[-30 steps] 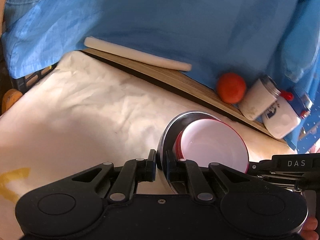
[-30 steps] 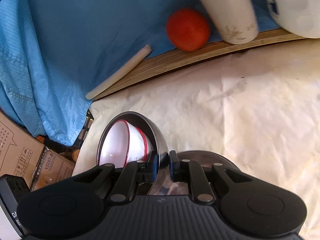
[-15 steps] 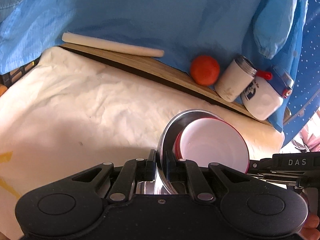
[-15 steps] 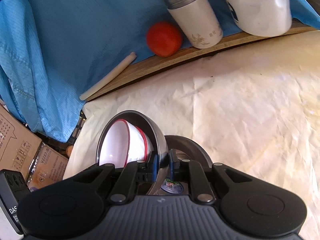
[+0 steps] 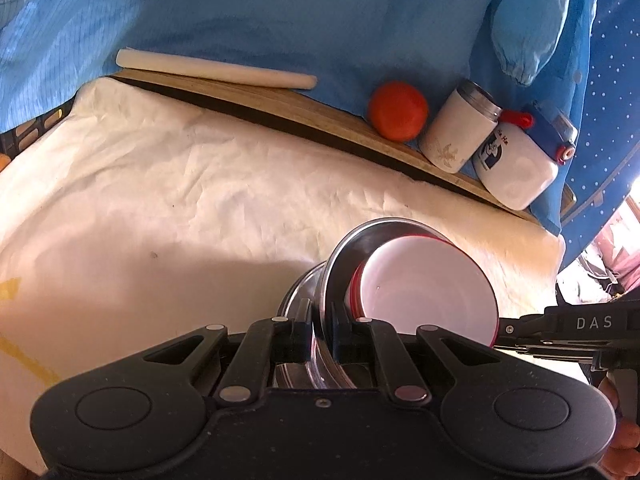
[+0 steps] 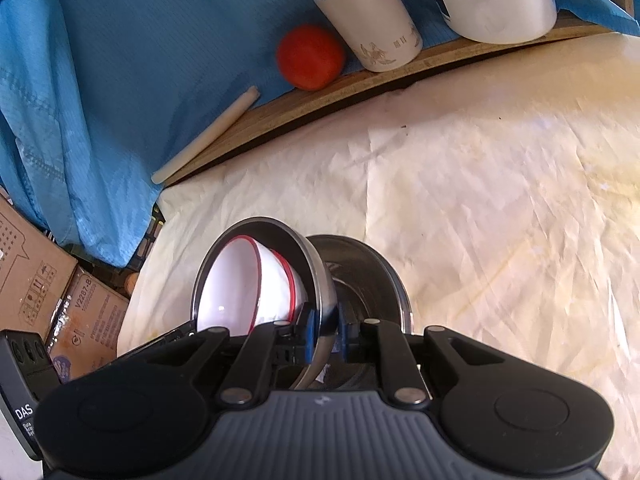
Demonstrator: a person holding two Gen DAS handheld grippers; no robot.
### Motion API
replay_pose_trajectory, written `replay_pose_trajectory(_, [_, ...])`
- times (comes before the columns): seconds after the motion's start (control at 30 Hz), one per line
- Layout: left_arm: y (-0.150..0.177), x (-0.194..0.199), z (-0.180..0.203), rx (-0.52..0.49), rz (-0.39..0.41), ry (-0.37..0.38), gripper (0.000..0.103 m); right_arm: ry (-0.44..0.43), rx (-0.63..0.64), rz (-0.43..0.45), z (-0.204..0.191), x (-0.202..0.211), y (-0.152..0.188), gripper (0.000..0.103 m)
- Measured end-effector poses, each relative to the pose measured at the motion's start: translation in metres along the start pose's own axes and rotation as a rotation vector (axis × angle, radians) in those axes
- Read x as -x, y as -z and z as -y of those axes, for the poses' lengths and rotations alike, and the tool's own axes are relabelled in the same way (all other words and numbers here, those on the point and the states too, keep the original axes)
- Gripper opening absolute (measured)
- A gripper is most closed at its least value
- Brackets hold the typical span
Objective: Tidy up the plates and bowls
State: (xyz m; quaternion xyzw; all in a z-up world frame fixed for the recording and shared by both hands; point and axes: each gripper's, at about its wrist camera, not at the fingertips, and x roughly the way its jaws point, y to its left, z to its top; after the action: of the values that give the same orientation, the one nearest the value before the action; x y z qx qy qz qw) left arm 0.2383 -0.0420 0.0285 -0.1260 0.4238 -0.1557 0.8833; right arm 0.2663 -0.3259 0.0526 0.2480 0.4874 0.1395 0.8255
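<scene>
A steel bowl [image 5: 347, 249] with white, red-rimmed bowls [image 5: 428, 296] nested inside it hangs tilted above the cream-covered table [image 5: 168, 200]. My left gripper [image 5: 322, 336] is shut on its near rim. In the right wrist view the same steel bowl [image 6: 318, 268] and white bowls [image 6: 236, 280] show, with my right gripper [image 6: 324, 332] shut on the rim from the other side. A second steel bowl [image 6: 368, 272] sits on the table right beneath the held one, its edge [image 5: 298, 292] showing in the left wrist view too.
Along the wooden ledge [image 5: 280, 108] at the back stand a tomato [image 5: 397, 111], a white tumbler [image 5: 460, 128] and a white jug with a blue lid [image 5: 520, 160], plus a white rod [image 5: 212, 70]. Blue cloth [image 5: 280, 20] hangs behind. Cardboard boxes [image 6: 36, 280] stand off the table's left edge.
Both grippers carried the steel bowl with the white bowls across the table. The second steel bowl has come further into view underneath it. Both grips are unchanged.
</scene>
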Motion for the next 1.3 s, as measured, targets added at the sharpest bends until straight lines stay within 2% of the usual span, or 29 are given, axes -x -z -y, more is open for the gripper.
replay_pose_trajectory(0.63, [0.009, -0.001, 0.007, -0.036, -0.028, 0.006, 0.008, 0.019, -0.006, -0.013, 0.004, 0.007, 0.011, 0.014])
replay_pose_trajectory(1.3, [0.009, -0.010, 0.006, -0.028, -0.054, 0.004, 0.008, 0.021, -0.011, -0.034, 0.007, 0.001, 0.008, 0.014])
